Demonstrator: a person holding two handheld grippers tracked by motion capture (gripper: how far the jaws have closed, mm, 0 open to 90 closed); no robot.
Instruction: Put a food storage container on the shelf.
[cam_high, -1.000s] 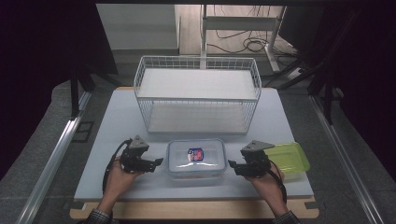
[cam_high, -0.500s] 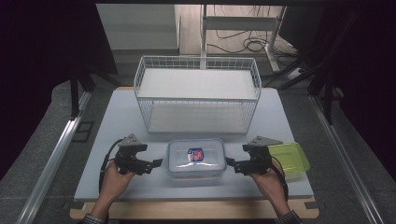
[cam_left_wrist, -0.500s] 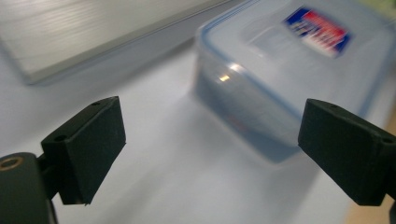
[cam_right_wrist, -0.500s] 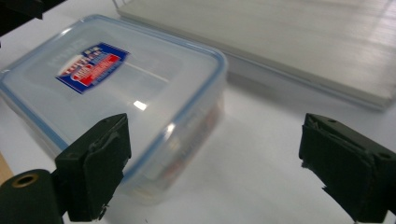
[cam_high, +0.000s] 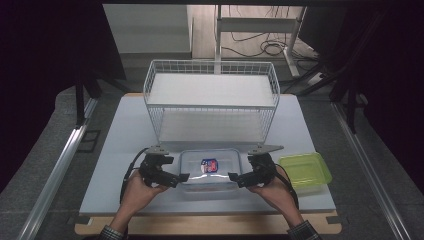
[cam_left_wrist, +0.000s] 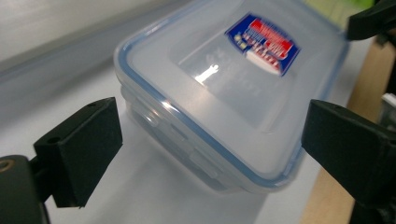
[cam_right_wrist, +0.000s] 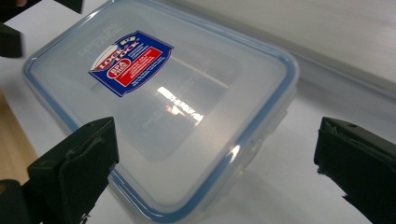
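A clear plastic container (cam_high: 210, 169) with a blue-rimmed lid and a red and blue label lies on the white table near the front edge. My left gripper (cam_high: 183, 177) is at its left end and my right gripper (cam_high: 233, 176) at its right end. Both are open. In the left gripper view the container (cam_left_wrist: 224, 88) lies between the wide-spread jaws, its near end just ahead of them. The right gripper view has the container (cam_right_wrist: 168, 102) close between its jaws, the right end nearest. Neither gripper's jaws press on it.
A white wire basket (cam_high: 211, 102) stands upright behind the container, open side toward me. A green lidded container (cam_high: 305, 170) lies right of my right hand. The wooden table edge (cam_high: 210, 225) runs along the front.
Both grippers have closed in on the ends of the clear container from left and right. The container has stayed in place.
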